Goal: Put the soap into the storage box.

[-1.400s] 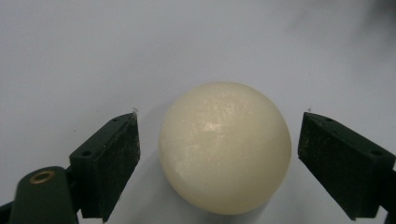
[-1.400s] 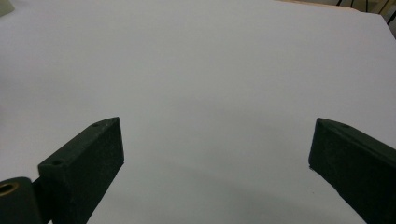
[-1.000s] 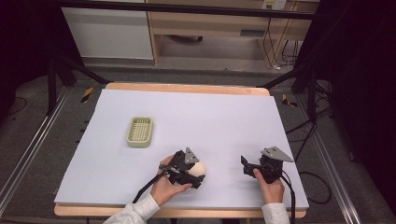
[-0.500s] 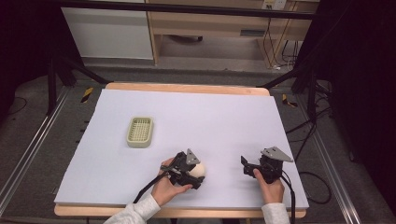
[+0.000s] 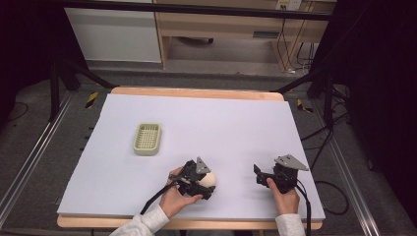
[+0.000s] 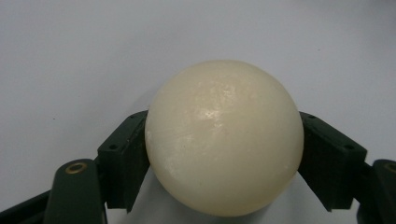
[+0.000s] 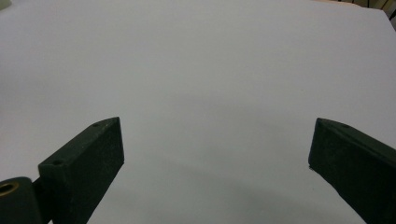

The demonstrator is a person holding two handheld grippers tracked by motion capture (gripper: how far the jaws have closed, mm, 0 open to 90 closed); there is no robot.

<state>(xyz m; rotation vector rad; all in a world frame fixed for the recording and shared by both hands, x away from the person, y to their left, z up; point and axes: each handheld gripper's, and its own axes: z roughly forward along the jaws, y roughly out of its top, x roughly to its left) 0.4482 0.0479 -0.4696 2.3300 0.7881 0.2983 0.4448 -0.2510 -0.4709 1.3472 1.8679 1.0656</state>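
The left tool [image 5: 209,183] has just been closing its jaws and now clamps the cream ball [image 6: 223,136] from both sides, low on the white bench [image 5: 236,123] near its front edge. The right tool [image 7: 217,163] rests open over bare bench, well apart.

Left claw [image 5: 205,183] grips the cream ball [image 5: 210,179]; right claw [image 5: 258,175] rests apart.

Even overhead light, dark room edges, soft shadows, faint sheen on ball [image 6: 224,137], slightly soft focus
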